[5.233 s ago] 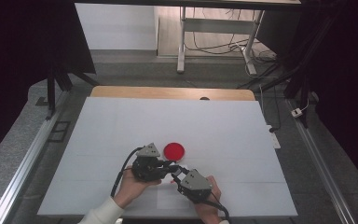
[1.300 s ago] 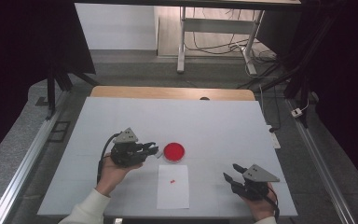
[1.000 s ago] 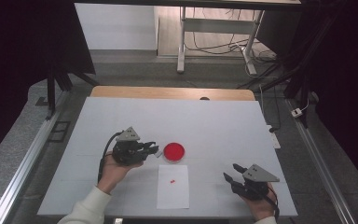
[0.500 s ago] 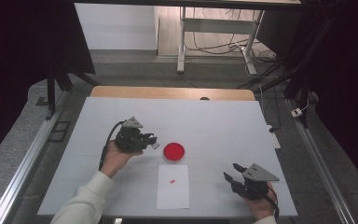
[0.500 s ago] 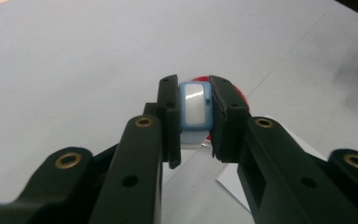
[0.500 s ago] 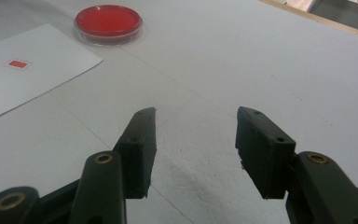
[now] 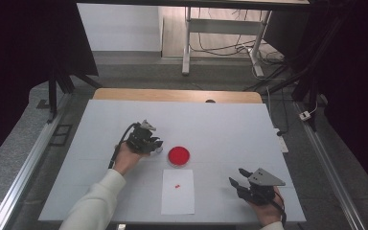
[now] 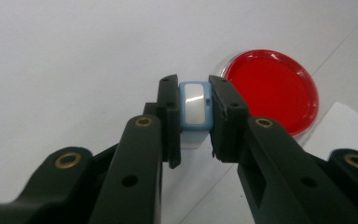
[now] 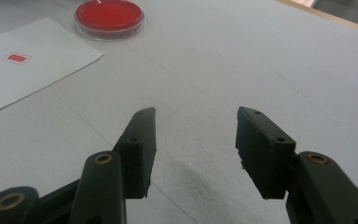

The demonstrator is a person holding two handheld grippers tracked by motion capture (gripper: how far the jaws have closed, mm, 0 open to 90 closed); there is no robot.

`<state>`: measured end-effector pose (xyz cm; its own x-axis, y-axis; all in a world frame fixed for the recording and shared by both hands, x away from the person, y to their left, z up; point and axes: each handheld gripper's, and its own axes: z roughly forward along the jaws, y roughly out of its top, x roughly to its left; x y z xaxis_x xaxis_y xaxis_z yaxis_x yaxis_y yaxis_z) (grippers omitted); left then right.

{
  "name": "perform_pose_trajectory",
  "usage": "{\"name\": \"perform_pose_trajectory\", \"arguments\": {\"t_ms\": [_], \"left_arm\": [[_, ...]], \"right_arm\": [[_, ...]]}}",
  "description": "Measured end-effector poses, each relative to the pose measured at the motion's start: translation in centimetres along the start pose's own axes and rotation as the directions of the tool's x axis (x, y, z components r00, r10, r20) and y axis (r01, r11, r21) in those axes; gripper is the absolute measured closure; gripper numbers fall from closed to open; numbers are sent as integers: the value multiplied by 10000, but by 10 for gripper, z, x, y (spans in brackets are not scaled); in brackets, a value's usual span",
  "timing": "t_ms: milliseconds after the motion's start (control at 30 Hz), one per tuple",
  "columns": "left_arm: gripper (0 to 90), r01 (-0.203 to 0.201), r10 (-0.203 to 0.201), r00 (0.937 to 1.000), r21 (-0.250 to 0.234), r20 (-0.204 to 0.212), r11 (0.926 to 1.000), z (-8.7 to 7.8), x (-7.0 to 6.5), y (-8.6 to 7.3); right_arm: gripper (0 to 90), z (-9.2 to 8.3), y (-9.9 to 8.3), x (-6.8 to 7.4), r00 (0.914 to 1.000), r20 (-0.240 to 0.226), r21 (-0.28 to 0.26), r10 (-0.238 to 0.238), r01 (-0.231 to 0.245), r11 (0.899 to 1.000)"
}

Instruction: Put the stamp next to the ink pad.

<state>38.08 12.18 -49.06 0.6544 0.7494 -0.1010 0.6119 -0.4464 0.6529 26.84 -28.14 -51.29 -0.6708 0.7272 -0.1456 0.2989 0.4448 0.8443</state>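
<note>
**A:** Status, left side first?

**B:** My left gripper [image 7: 154, 143] is clamped on a small light-blue block with a white face [image 8: 196, 106], pinched square between both pads. It sits just left of the red petri dish [image 7: 178, 155], block off the table [image 7: 230, 120] as far as I can tell. In the left gripper view the dish [image 8: 272, 88] is right behind the block, slightly to the side.

**A:** So which step?

**B:** I read it as carrying the block near the dish. Whether it goes in the dish or onto the paper, I can't say.

**A:** The paper?

**B:** White sheet [image 7: 178, 190] in front of the dish, touching or nearly so, with a small red rectangle [image 7: 177, 186] printed or lying on it.

**A:** Right side?

**B:** My right gripper [image 7: 237, 178] is parked near the table's near right corner, jaws about half apart, nothing between them.

**A:** Next move?

**B:** Probably line the block up over its target, lower it level, then release. Grip is narrow, so no twisting.
</note>
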Motion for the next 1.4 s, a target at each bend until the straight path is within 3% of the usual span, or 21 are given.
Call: {"name": "perform_pose_trajectory", "arguments": {"t_ms": [667, 800, 1067, 1400], "left_arm": [[734, -473, 478, 9988, 397, -119, 9981, 10, -10, 0], [619, -463, 465, 9989, 302, -59, 9985, 10, -10, 0], [351, -242, 240, 9997, -384, -50, 9990, -2, -13, 0], [276, -296, 309, 9995, -1051, 111, 9940, -27, -22, -8]], "right_arm": [[468, 0, 0, 0, 10000, 32, 75, 13, -13, 10000], [468, 0, 0, 0, 10000, 29, 92, 1, -2, 10000], [466, 0, 0, -1, 10000, 49, 79, 20, -20, 10000], [465, 0, 0, -1, 10000, 85, 86, 14, -15, 10000]]}}
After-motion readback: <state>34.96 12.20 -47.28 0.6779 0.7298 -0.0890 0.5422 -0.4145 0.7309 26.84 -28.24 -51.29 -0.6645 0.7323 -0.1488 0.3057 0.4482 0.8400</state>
